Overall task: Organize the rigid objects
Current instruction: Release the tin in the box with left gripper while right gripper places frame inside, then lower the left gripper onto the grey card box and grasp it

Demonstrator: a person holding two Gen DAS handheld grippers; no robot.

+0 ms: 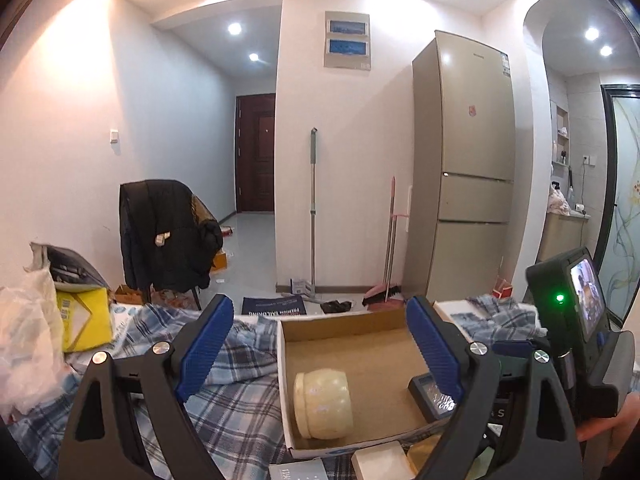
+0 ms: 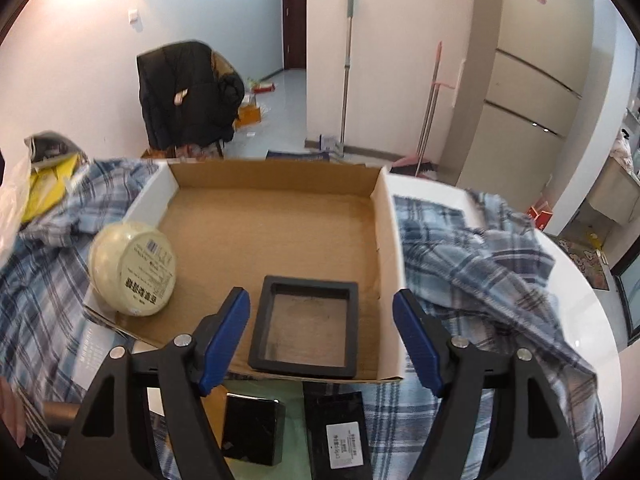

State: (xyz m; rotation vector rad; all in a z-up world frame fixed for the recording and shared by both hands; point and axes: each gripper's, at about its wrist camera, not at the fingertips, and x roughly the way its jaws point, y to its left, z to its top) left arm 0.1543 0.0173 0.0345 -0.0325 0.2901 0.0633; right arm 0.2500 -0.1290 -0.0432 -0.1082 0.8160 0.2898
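My pads are blue. The jar is cream, the frame black, the box brown, the cloth blue-white checked.

My left gripper has a black frame of two triangular arms, each with a triangular cut-out. Silver round screw heads sit at the arm joints. Its fingers carry ribbed blue pads on their inner faces. My right gripper is of the same build: black arms, silver screws, ribbed blue fingers. In the left view I note the right unit's black housing with a small lit screen and a green lamp.
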